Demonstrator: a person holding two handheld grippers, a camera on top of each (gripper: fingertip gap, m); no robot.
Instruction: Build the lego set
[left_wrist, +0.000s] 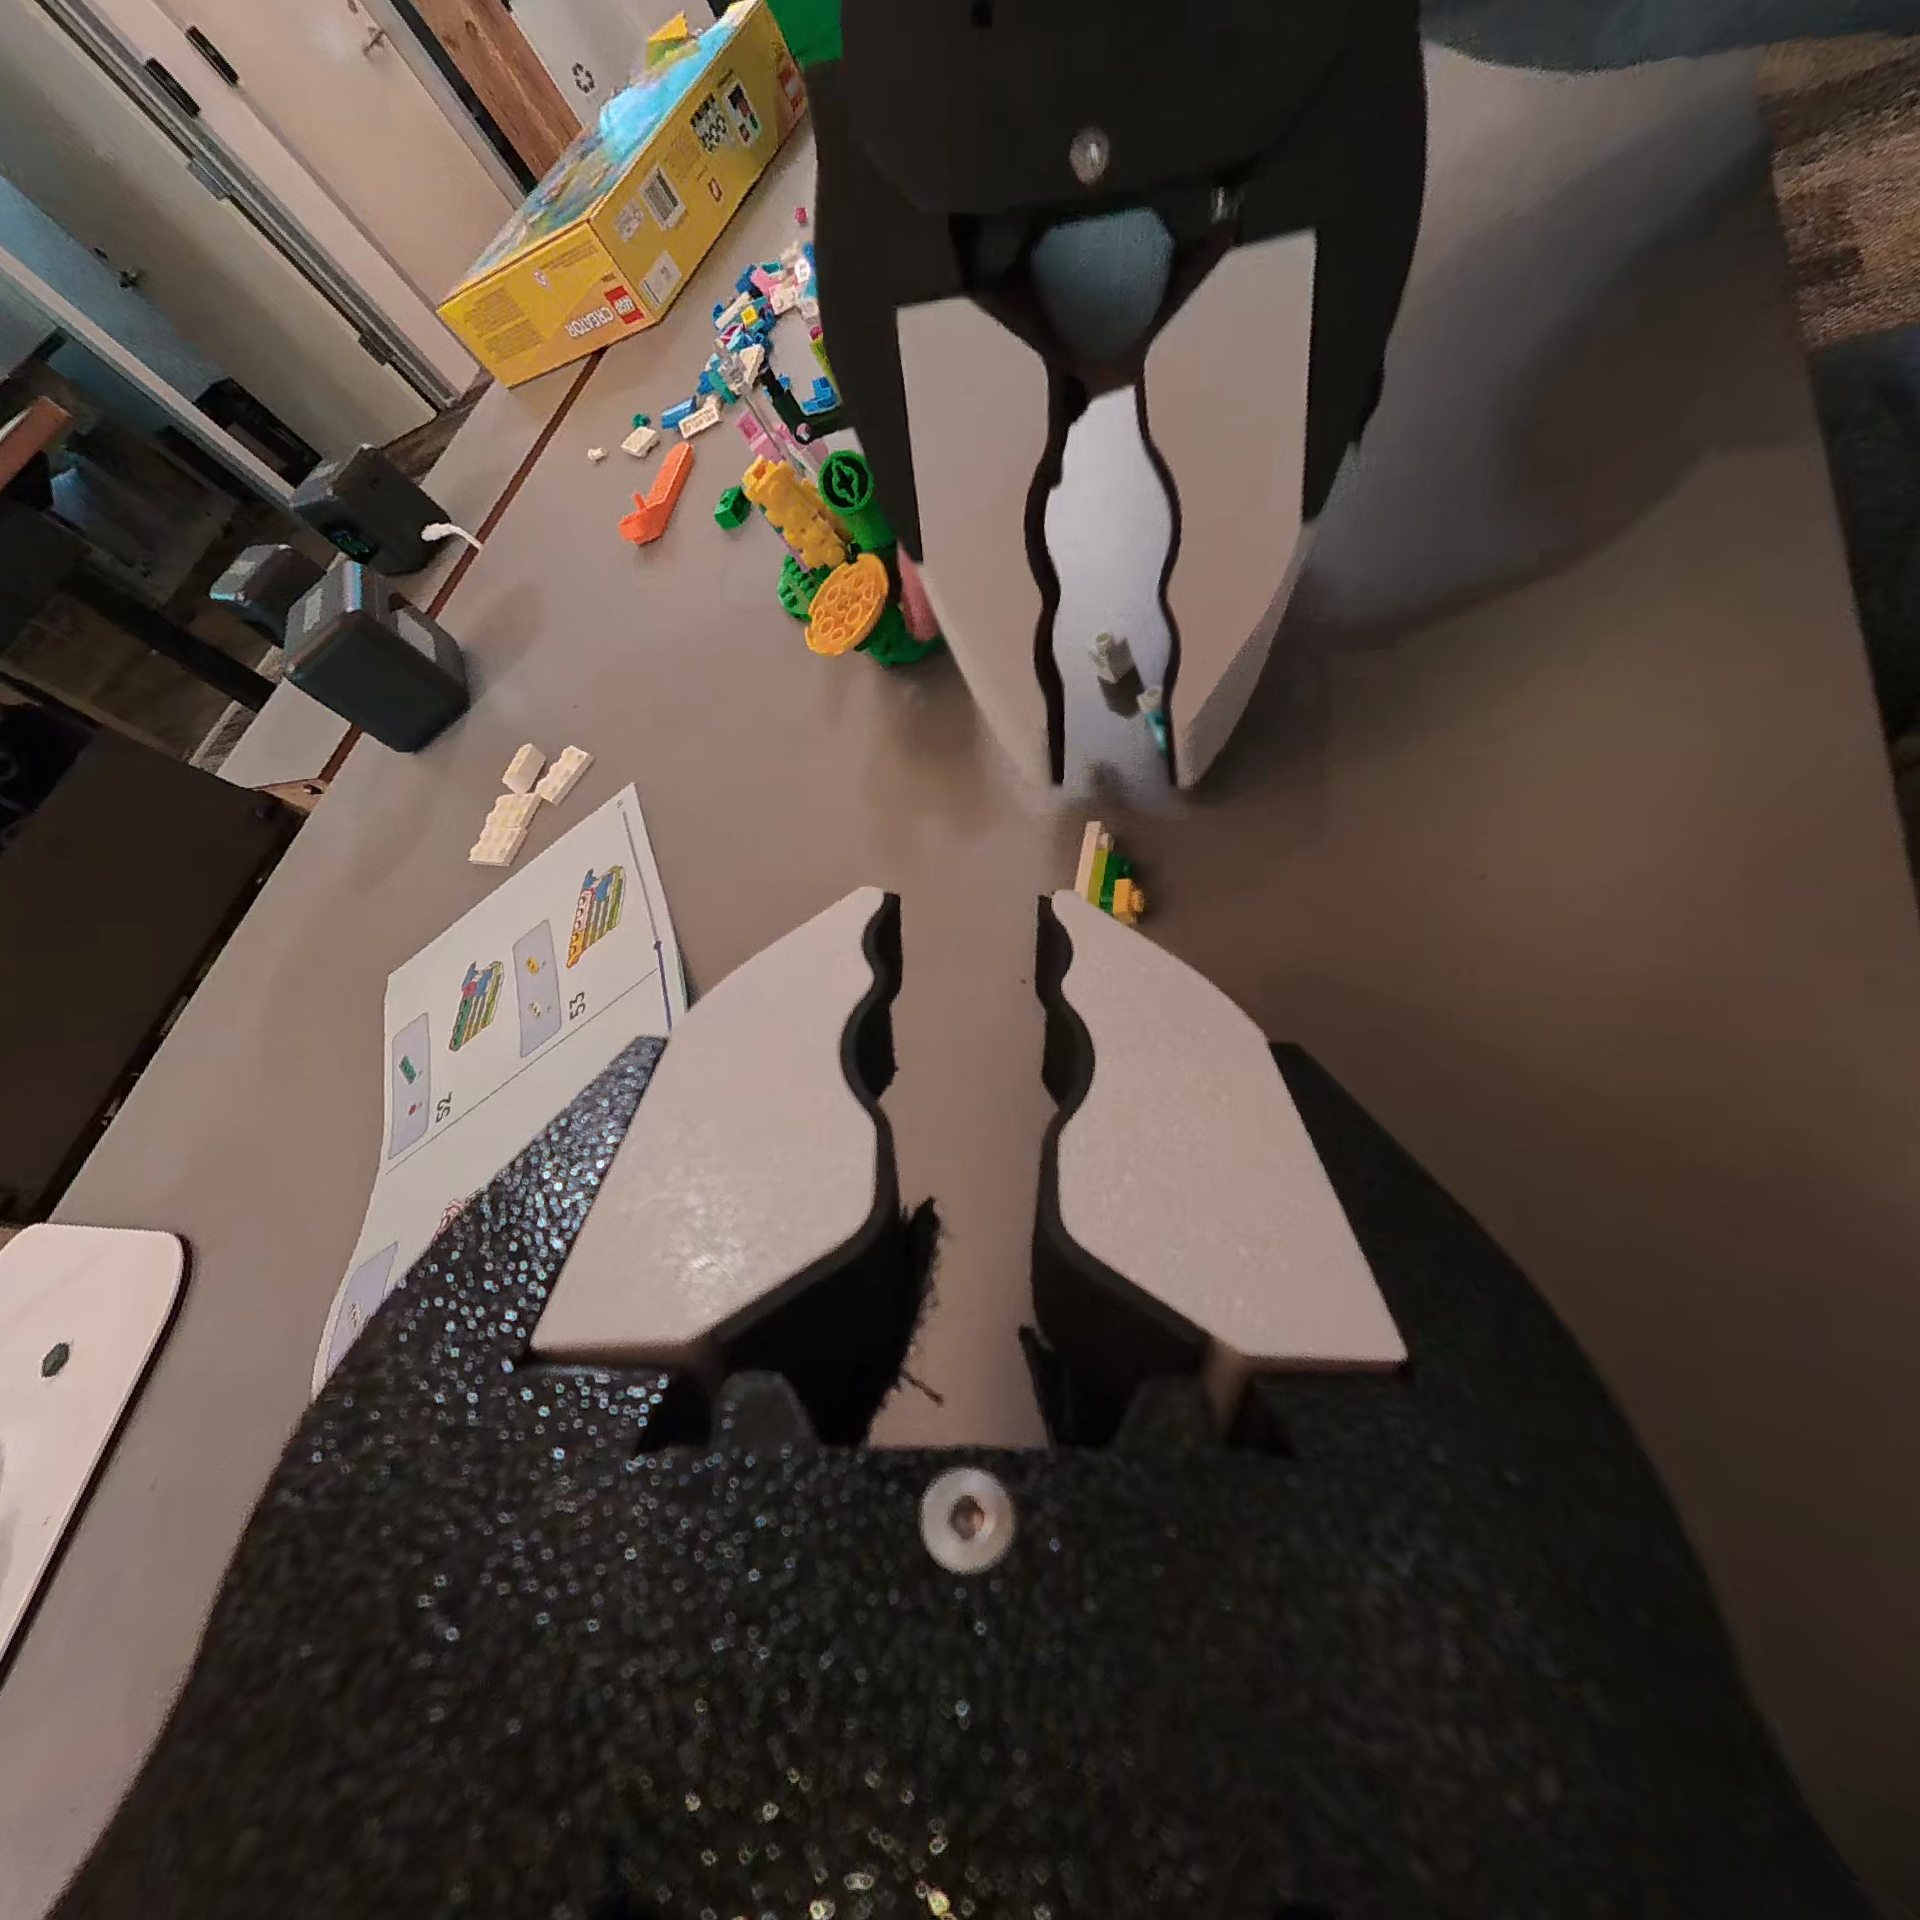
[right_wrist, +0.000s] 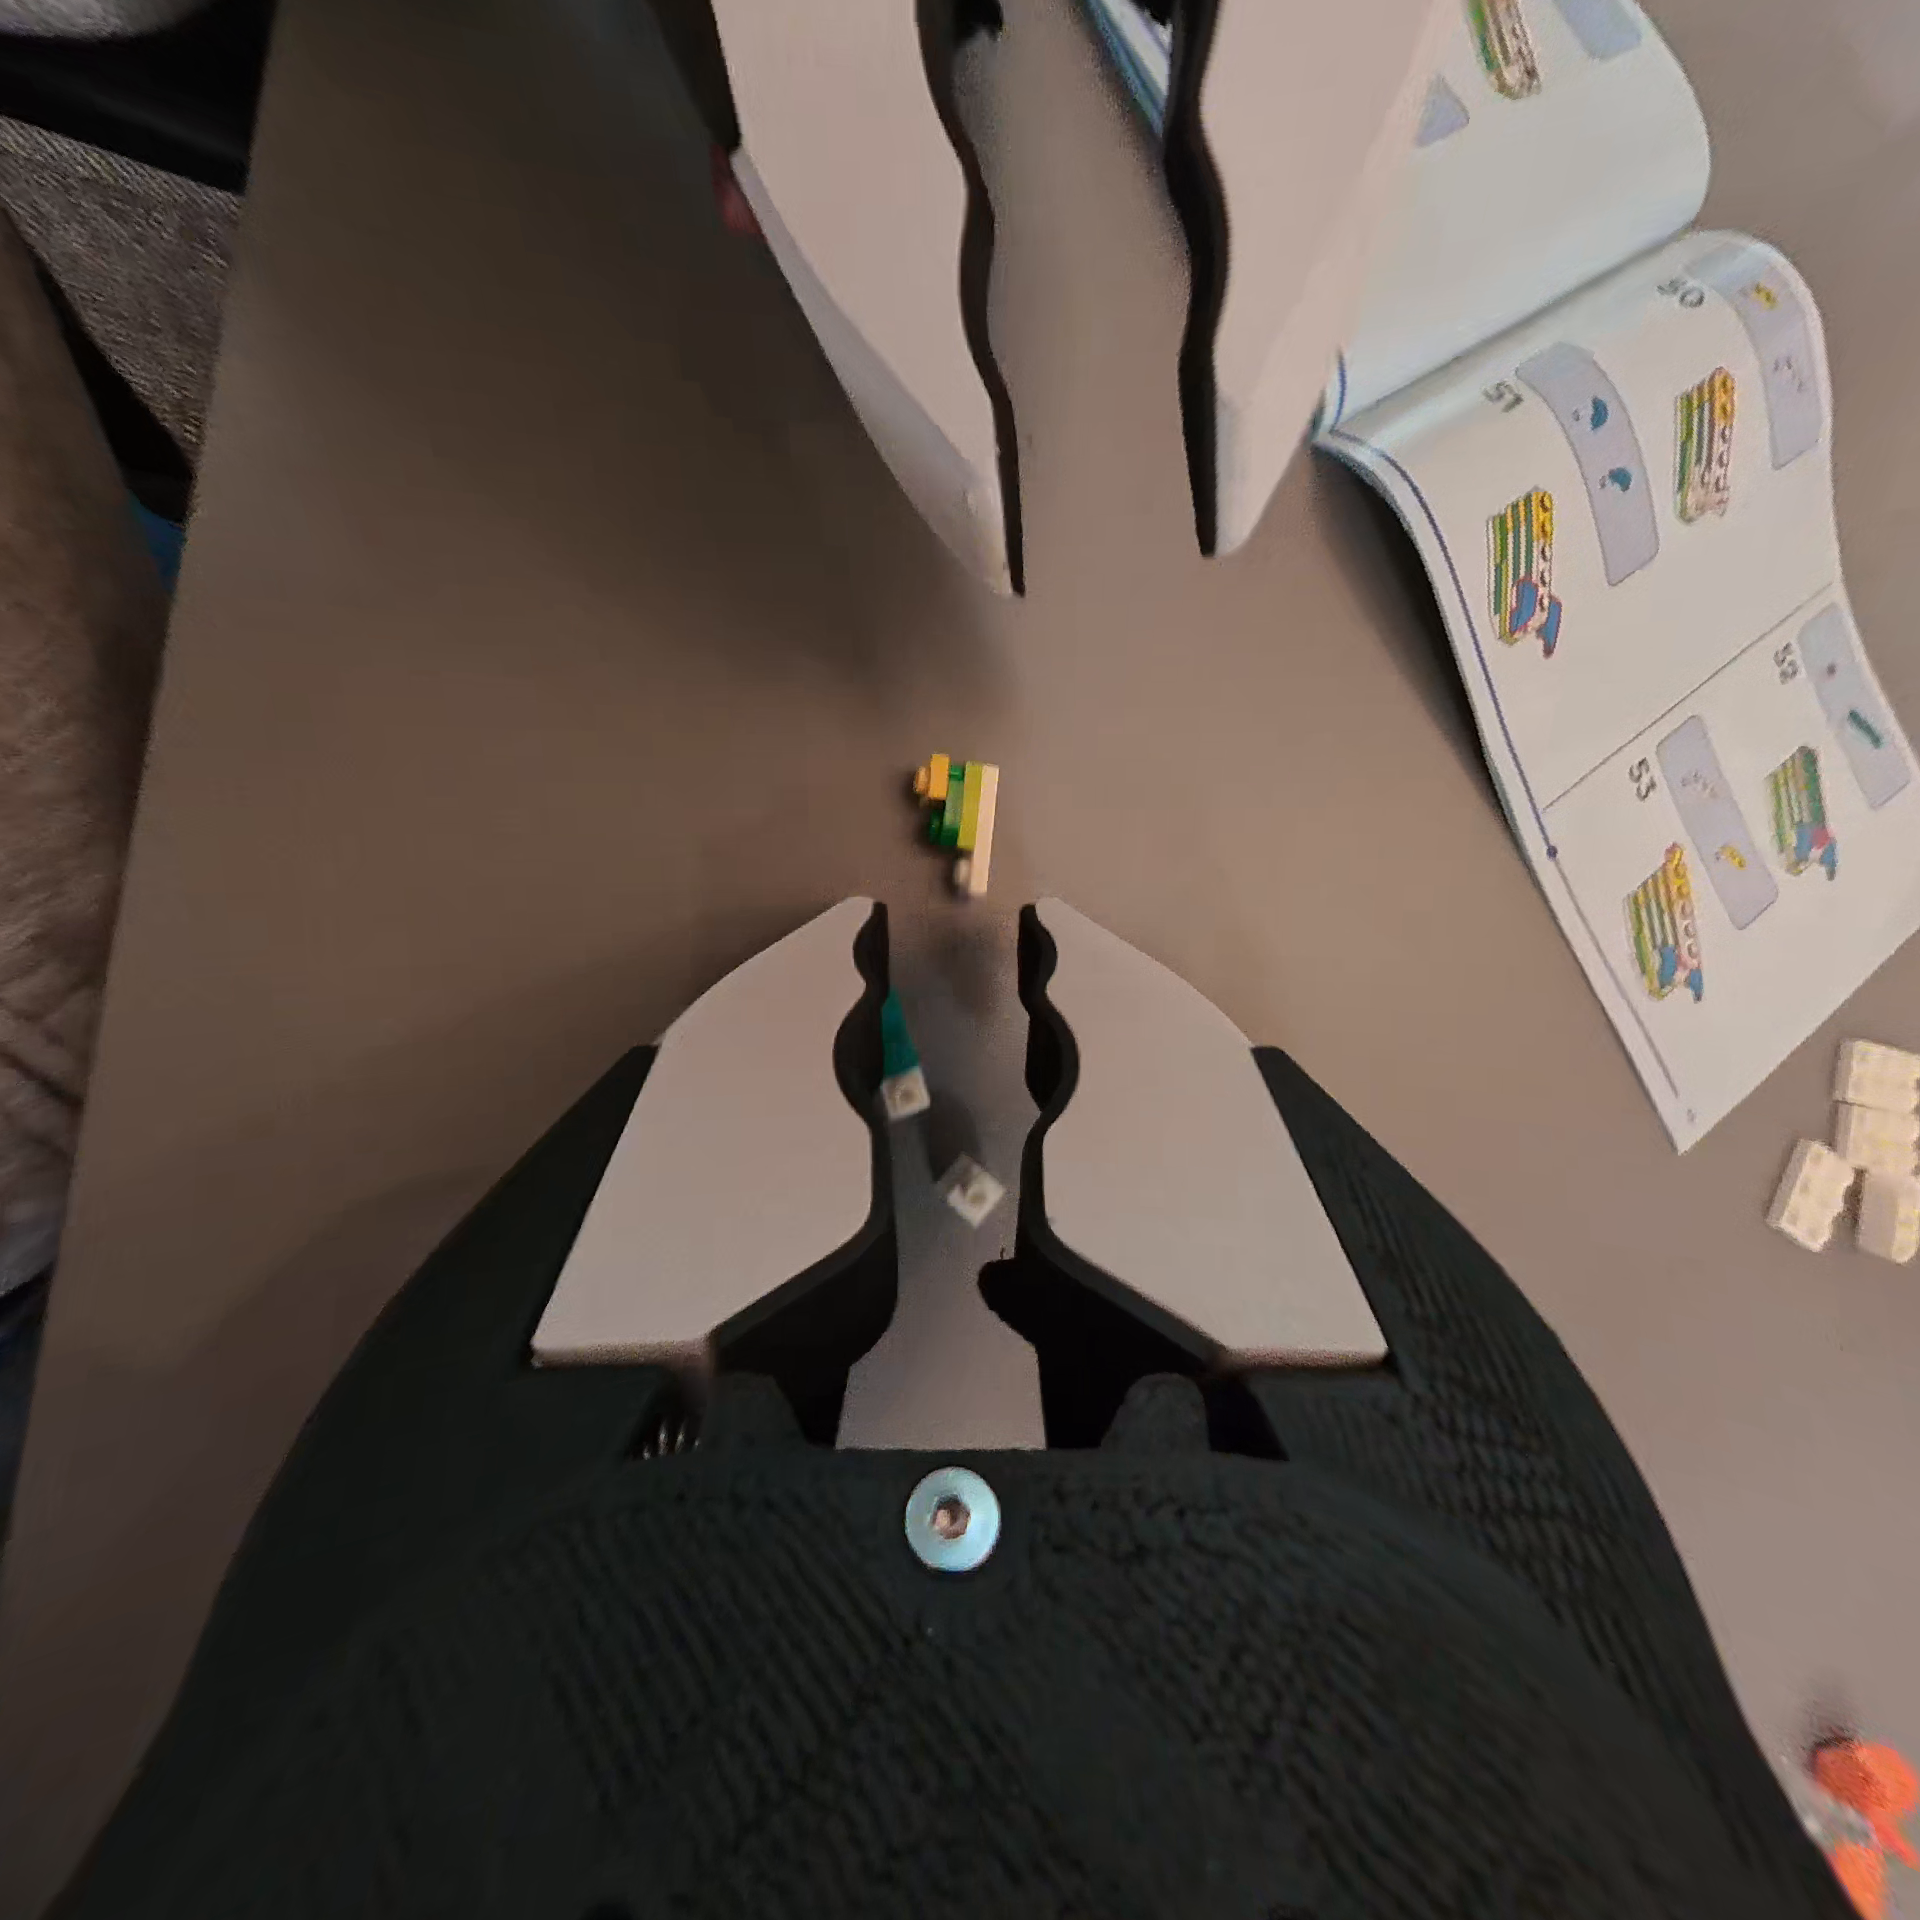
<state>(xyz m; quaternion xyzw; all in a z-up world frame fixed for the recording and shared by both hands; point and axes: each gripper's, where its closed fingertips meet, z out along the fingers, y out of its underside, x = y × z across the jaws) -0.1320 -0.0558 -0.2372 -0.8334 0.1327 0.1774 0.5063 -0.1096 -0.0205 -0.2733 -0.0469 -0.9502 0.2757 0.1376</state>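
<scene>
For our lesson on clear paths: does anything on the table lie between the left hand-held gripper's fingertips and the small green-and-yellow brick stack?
Nothing visible does. The brick stack lies on bare table just beyond the open left hand-held gripper, slightly right of its right fingertip.

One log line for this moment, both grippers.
left gripper: open, empty | right gripper: open, two small loose pieces lying between its fingers | small brick stack on table between both

Two grippers facing each other over a small brick stack on grey desk (right_wrist: 520, 727).
Right gripper (right_wrist: 951, 909) fingers apart, gripping nothing; teal piece (right_wrist: 900, 1039) and white stud (right_wrist: 974, 1188) lie between them. Green-yellow-white brick stack (right_wrist: 961, 810) just ahead. Left gripper (right_wrist: 1112, 571) opposite, fingers apart. Instruction booklet (right_wrist: 1662, 727), white bricks (right_wrist: 1860, 1153) at right.
</scene>
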